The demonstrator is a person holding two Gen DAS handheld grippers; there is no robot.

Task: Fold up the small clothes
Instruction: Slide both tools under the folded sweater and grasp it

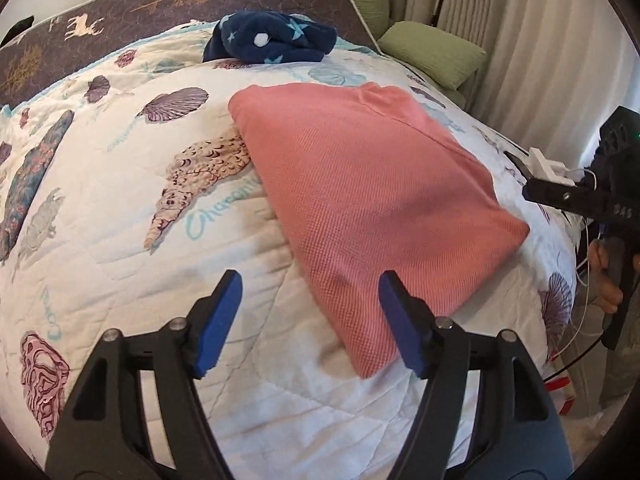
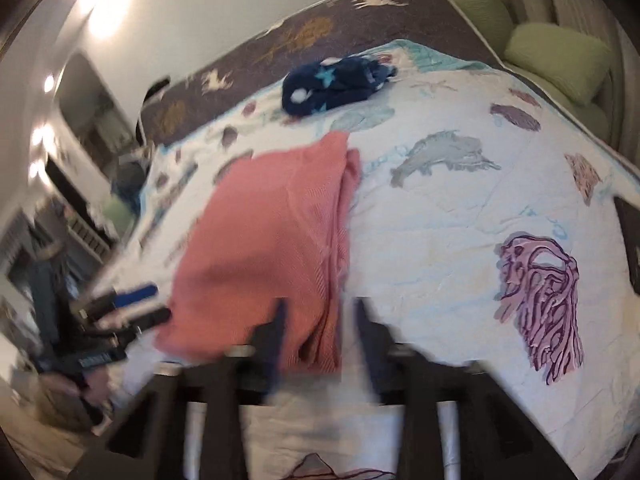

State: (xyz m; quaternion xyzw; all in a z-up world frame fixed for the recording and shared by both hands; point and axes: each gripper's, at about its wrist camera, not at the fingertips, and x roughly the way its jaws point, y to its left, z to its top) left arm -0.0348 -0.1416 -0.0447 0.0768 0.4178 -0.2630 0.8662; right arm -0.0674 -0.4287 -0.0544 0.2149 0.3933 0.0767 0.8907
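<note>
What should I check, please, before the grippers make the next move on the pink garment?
1. Left gripper open and empty: ok, fingers spread wide with only quilt and cloth edge between them.
2. Right gripper open and empty: ok, a gap shows between its blurred fingers, which grip nothing.
3. Pink knitted garment folded flat on the seashell quilt: ok, though layered edges show on its side in the right wrist view.
4. Near corner of the garment within the left gripper's reach: ok, it lies just ahead.
5. Navy star-patterned garment kept apart: ok, crumpled farther up the bed.
6. Right camera image steady: not ok, motion blur.
</note>
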